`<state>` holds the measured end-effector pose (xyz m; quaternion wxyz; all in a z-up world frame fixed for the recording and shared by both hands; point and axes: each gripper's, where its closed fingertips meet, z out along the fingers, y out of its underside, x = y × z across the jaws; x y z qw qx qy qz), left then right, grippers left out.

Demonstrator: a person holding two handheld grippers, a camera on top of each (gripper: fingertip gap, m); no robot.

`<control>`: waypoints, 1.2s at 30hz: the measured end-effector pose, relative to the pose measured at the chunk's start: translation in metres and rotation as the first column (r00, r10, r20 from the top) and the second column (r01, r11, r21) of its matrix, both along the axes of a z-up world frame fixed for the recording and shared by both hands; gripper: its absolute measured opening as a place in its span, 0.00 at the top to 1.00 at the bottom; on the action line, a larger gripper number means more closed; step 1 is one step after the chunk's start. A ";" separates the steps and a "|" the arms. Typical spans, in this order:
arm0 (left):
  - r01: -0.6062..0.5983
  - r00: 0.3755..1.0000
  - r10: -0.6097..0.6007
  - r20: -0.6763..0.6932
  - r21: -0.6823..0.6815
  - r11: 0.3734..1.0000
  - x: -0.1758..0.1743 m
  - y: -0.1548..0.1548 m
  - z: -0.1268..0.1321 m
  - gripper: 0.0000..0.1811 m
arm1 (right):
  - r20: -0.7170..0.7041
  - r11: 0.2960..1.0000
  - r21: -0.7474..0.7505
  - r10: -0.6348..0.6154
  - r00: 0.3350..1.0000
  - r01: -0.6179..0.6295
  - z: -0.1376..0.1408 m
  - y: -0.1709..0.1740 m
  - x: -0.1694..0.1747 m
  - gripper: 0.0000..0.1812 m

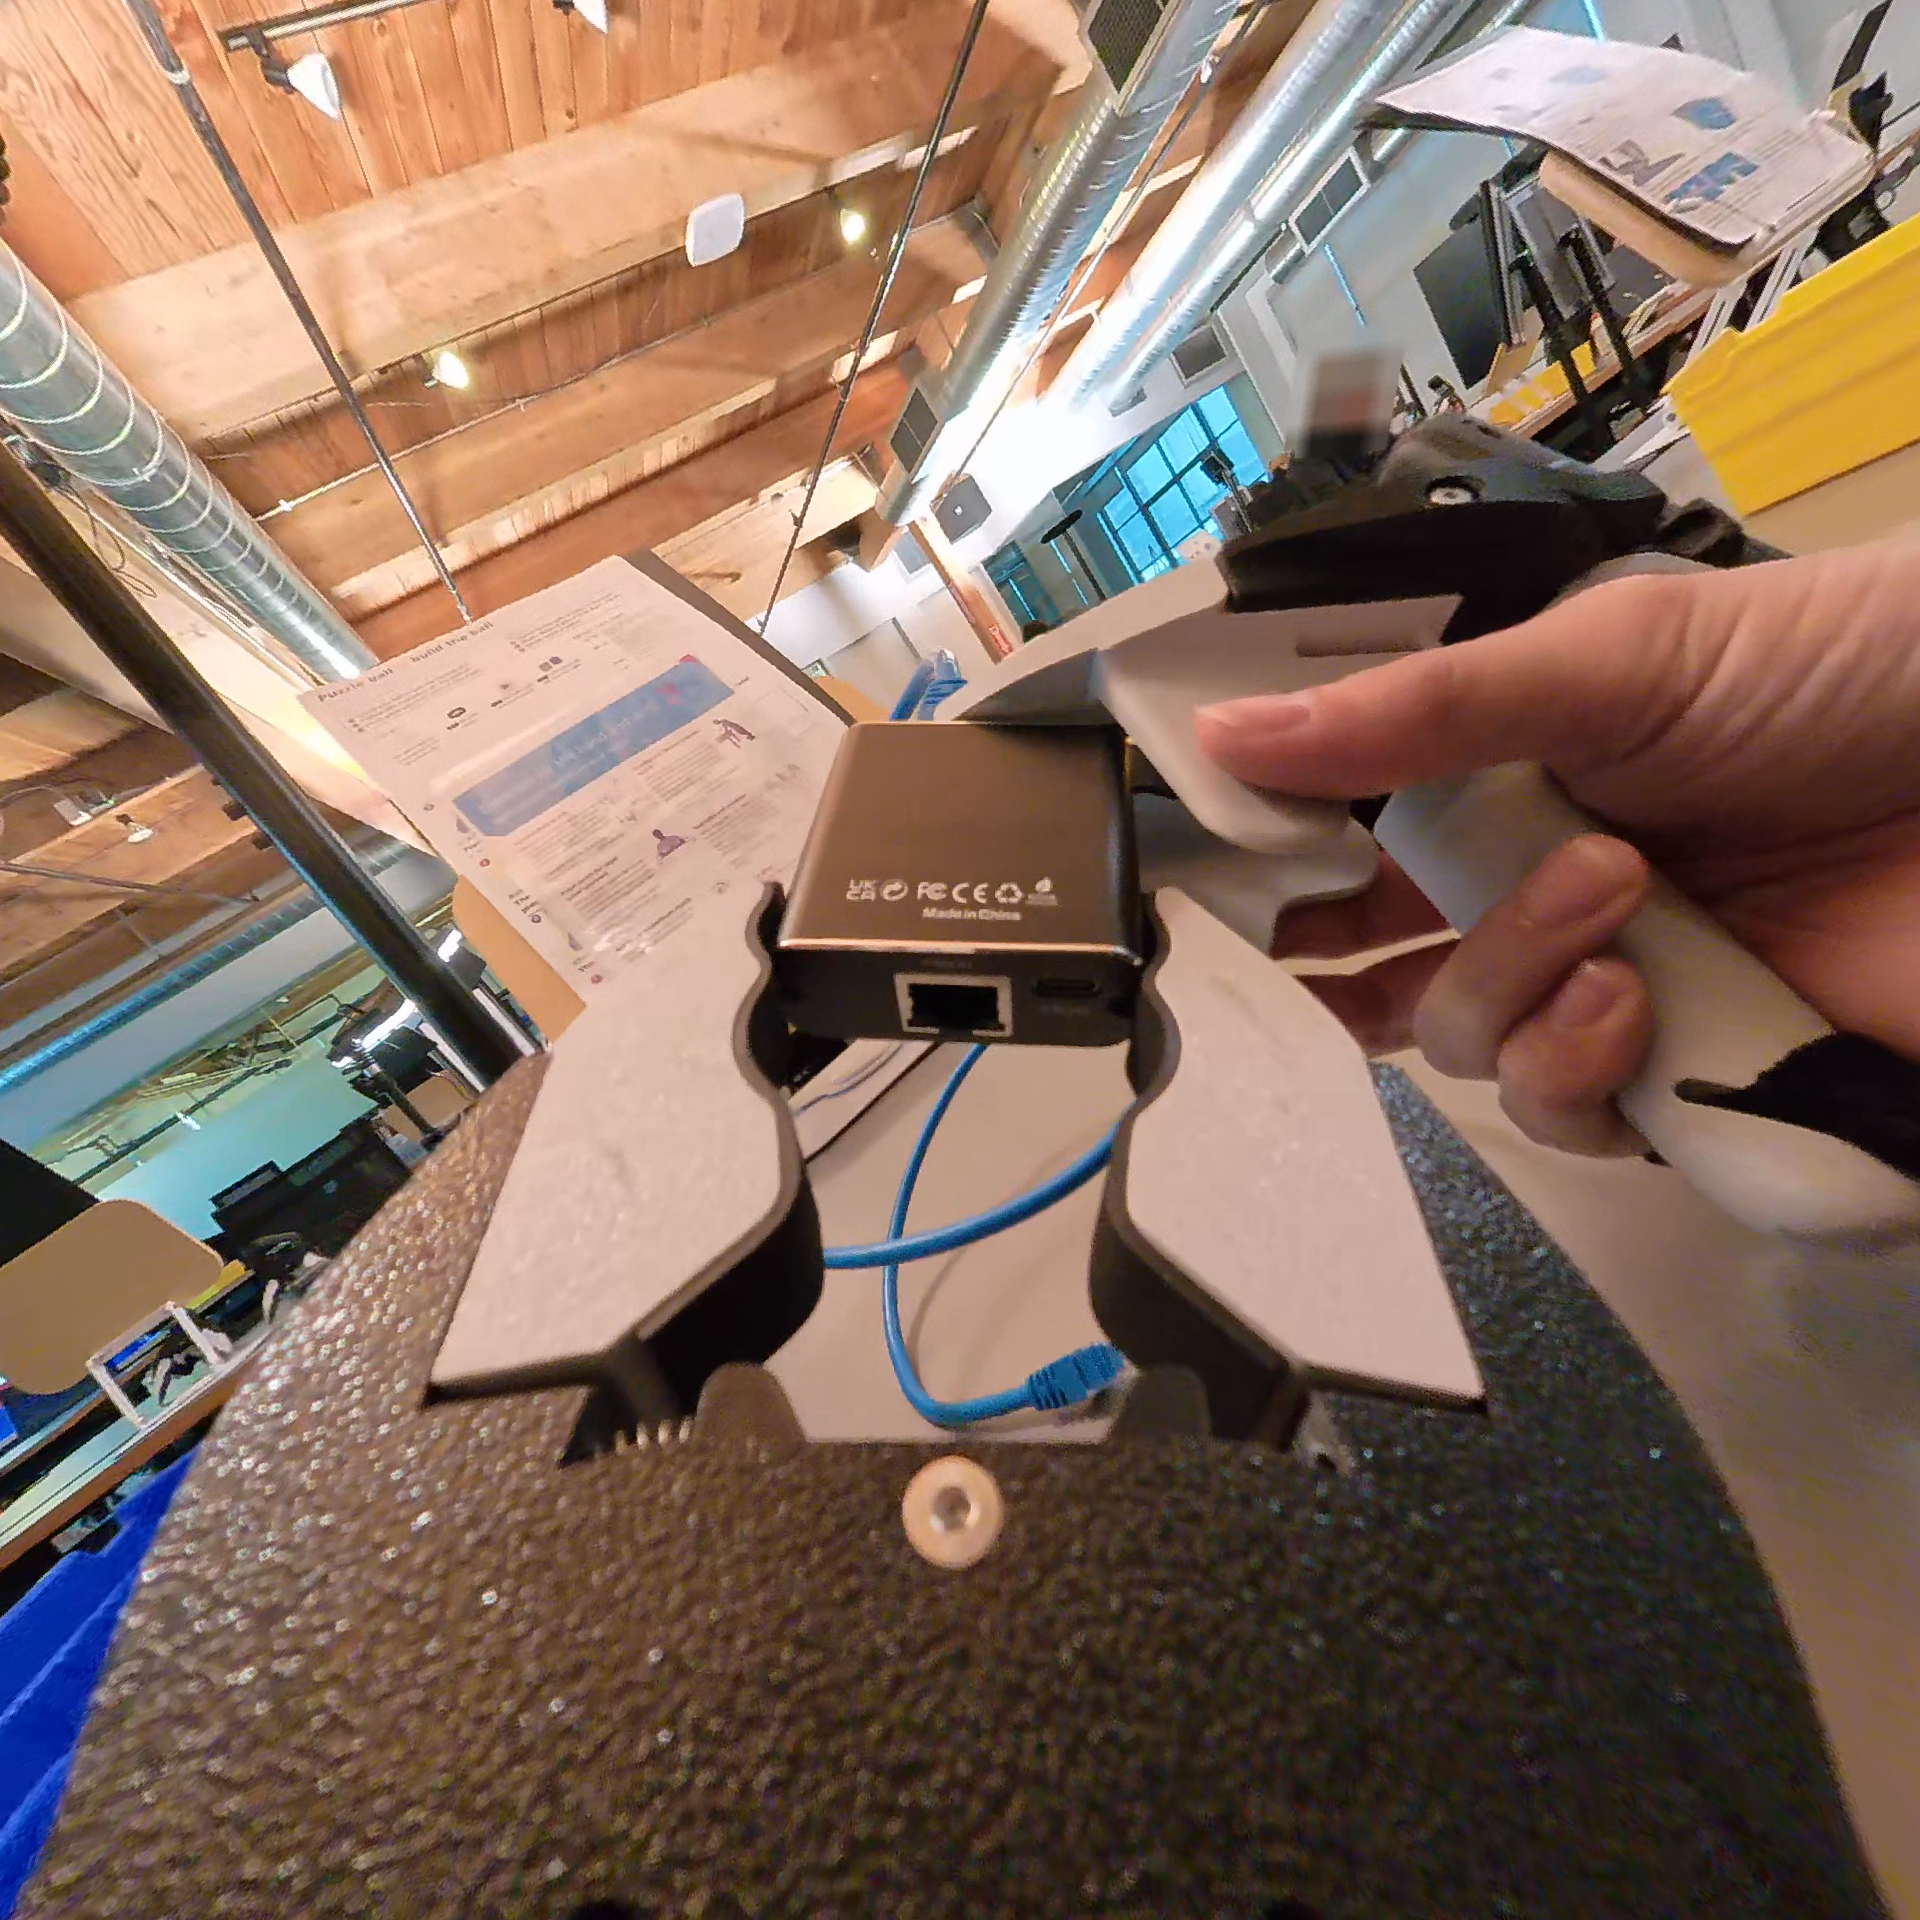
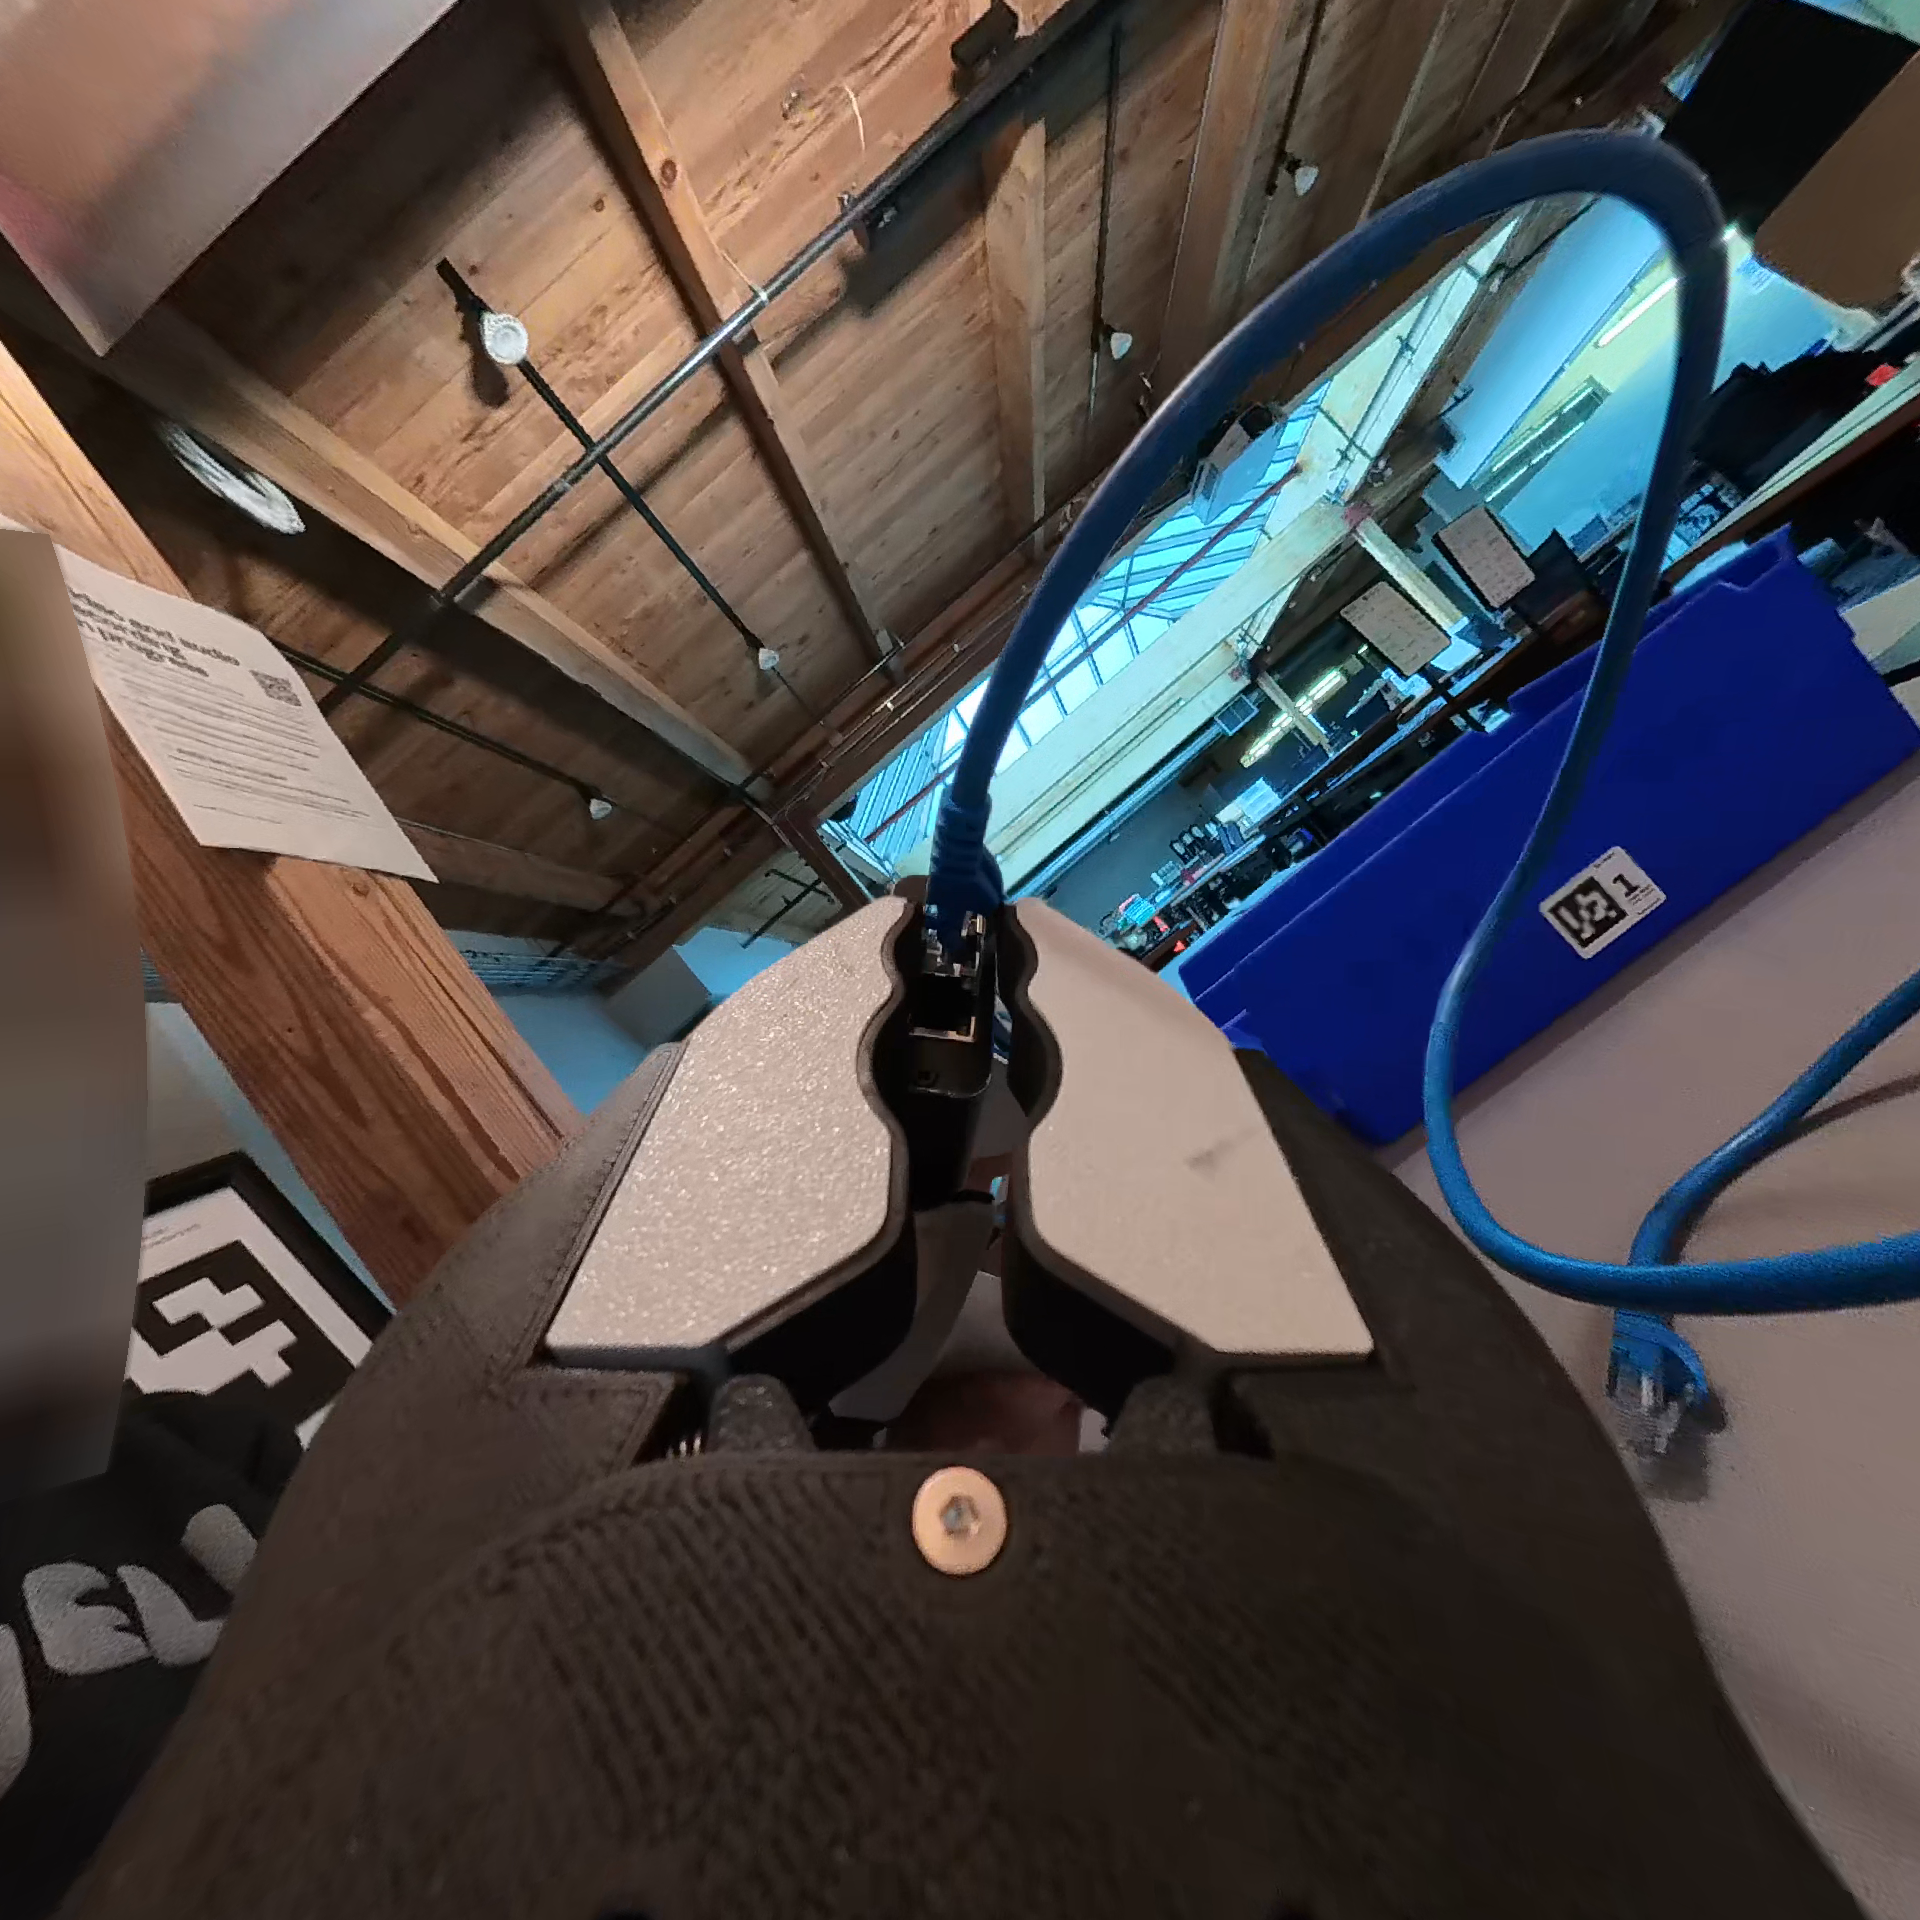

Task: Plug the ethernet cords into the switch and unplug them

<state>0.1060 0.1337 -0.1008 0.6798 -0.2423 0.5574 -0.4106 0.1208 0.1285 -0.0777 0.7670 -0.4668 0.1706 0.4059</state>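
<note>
Left gripper (image 1: 956, 997) clamped on black switch (image 1: 961, 831), right gripper (image 2: 951, 997) pinching its far end, blue ethernet cord (image 2: 1351, 343) plugged beyond fingertips.

— Saw a wood ceiling (image 1: 582, 239) up high, with small lights (image 1: 450, 369) and shiny silver pipes (image 1: 125, 436).

— Spotted a paper sheet (image 1: 613, 790) leaning by a black pole (image 1: 260, 769)?

— Yes. Also a yellow bin (image 1: 1808, 395) far off on the right.

— Noticed a blue bin (image 2: 1621, 852) on the tan table (image 2: 1662, 1122), with a small white sticker (image 2: 1600, 902). Found another paper (image 2: 239, 738) stuck on a wood post (image 2: 343, 997).
</note>
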 end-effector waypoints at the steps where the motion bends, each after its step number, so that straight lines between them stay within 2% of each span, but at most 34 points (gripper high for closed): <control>1: -0.002 1.000 0.002 -0.005 0.010 1.000 0.001 0.001 -0.002 0.65 | -0.025 1.000 -0.002 0.008 1.000 -0.008 -0.002 0.000 0.001 0.93; 3: -0.003 1.000 0.005 -0.029 0.052 0.999 0.003 0.001 -0.007 0.65 | -0.057 0.999 -0.014 0.052 0.997 -0.053 -0.007 0.000 0.001 0.92; 6: 0.000 0.999 0.002 -0.034 0.067 0.998 0.005 0.000 -0.011 0.65 | -0.062 0.999 -0.023 0.042 0.997 -0.044 -0.012 -0.002 0.002 0.92; 10: 0.073 0.996 -0.077 -0.042 -0.090 0.993 0.010 -0.003 -0.010 0.66 | 0.009 0.998 -0.015 -0.059 0.998 0.059 -0.009 -0.004 0.006 0.93; 11: 0.056 0.998 -0.059 -0.037 -0.078 0.995 0.010 -0.002 -0.009 0.65 | 0.016 0.998 -0.014 -0.064 0.998 0.064 -0.008 -0.002 0.007 0.93; 14: -0.038 0.999 0.036 0.020 0.109 0.993 0.006 -0.002 0.001 0.65 | -0.031 0.999 0.027 -0.019 0.999 0.020 -0.002 -0.002 0.005 0.93; 15: -0.040 0.999 0.037 0.025 0.129 0.991 0.006 -0.004 0.004 0.65 | -0.047 0.999 0.049 -0.001 0.999 0.003 0.001 -0.004 0.004 0.92; 18: 0.055 0.999 -0.055 0.001 -0.029 0.998 0.009 -0.004 0.003 0.65 | -0.026 0.999 0.031 -0.027 0.999 0.027 0.003 -0.004 0.005 0.93; 20: 0.080 0.996 -0.082 -0.019 -0.069 0.994 0.011 -0.004 0.001 0.65 | -0.015 0.999 0.020 -0.038 0.999 0.038 0.002 -0.003 0.007 0.93; 22: 0.041 0.998 -0.042 -0.040 -0.028 0.999 0.013 -0.004 0.001 0.65 | -0.025 0.999 0.019 -0.043 0.999 0.043 0.001 -0.004 0.011 0.93; 24: -0.052 0.998 0.054 -0.020 0.094 0.994 0.013 -0.003 0.004 0.65 | -0.025 0.998 0.041 -0.041 0.999 0.042 0.003 -0.004 0.011 0.93; 25: -0.062 0.998 0.065 -0.021 0.120 0.991 0.013 -0.004 0.005 0.65 | -0.026 0.998 0.041 -0.038 0.999 0.039 0.003 -0.005 0.012 0.93; 29: 0.052 0.998 -0.053 -0.033 -0.028 0.998 0.015 -0.006 0.005 0.65 | -0.018 0.998 0.024 -0.060 0.998 0.061 0.006 -0.006 0.014 0.93; 31: 0.062 0.998 -0.062 0.005 0.044 0.997 0.010 -0.007 0.007 0.65 | -0.024 0.999 -0.013 0.045 0.999 -0.045 0.007 -0.007 0.010 0.93; 34: 0.125 0.991 -0.127 0.041 0.045 0.991 0.006 -0.016 0.016 0.66 | 0.063 1.000 -0.003 0.001 0.998 -0.001 0.013 -0.016 0.005 0.93; 36: 0.146 0.987 -0.149 0.057 0.049 0.988 0.004 -0.020 0.021 0.65 | 0.060 1.000 0.030 0.003 0.998 -0.005 0.020 -0.021 0.002 0.91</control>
